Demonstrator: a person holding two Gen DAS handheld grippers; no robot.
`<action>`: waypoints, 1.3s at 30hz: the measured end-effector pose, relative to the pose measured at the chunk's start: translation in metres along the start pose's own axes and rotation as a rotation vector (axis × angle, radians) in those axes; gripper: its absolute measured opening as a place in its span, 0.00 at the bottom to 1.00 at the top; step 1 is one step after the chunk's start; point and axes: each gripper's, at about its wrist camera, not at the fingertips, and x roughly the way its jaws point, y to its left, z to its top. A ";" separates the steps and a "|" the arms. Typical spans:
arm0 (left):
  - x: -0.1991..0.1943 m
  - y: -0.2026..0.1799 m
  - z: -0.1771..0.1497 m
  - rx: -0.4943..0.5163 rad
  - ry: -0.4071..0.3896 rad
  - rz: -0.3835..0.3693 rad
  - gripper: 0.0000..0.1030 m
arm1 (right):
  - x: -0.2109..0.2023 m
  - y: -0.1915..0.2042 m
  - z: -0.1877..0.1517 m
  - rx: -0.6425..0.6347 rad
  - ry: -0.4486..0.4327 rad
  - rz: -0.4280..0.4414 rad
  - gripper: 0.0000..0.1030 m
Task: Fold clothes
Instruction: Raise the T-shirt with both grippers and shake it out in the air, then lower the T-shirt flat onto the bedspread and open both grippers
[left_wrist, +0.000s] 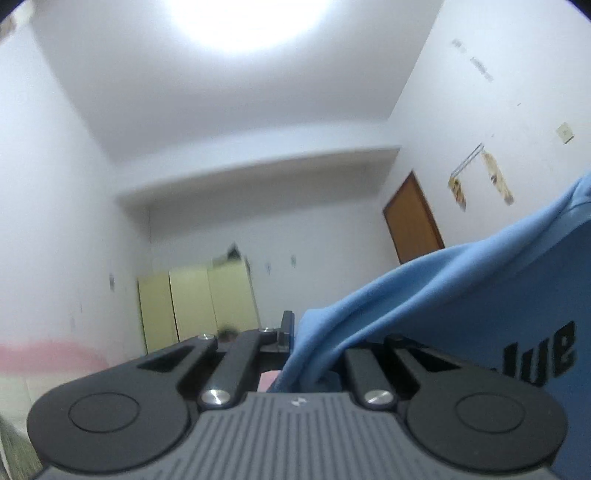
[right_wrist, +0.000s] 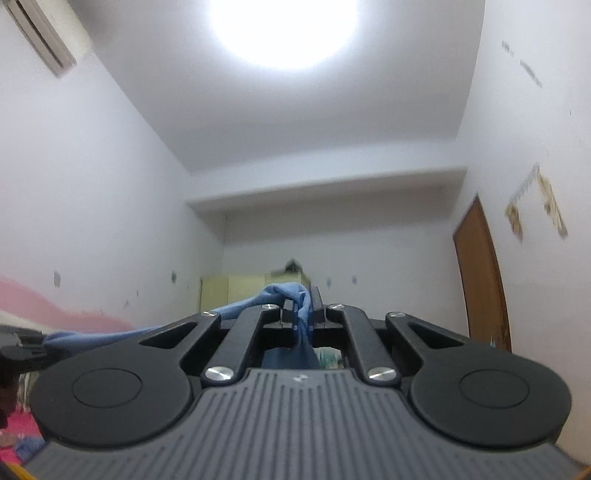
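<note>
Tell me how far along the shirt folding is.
Done: both claws have gripped the blue shirt. In hand: left claw and right claw are shut on its cloth, holding it up in the air between them. Left: no fold shows yet; laying it flat and folding remain.

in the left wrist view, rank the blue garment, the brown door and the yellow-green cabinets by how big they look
1. blue garment: largest, though it is close to the lens, which inflates it
2. yellow-green cabinets
3. brown door: looks slightly smaller than the cabinets, but the two are close enough that their order is unsure
</note>
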 end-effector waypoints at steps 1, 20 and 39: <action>-0.003 -0.001 0.009 0.020 -0.025 0.005 0.07 | -0.003 -0.001 0.006 -0.003 -0.024 0.001 0.03; 0.059 -0.033 0.003 0.066 0.048 -0.055 0.10 | 0.056 -0.044 -0.019 0.041 -0.039 -0.023 0.03; 0.292 -0.062 -0.320 0.003 0.789 -0.186 0.15 | 0.263 -0.089 -0.332 0.096 0.614 -0.111 0.03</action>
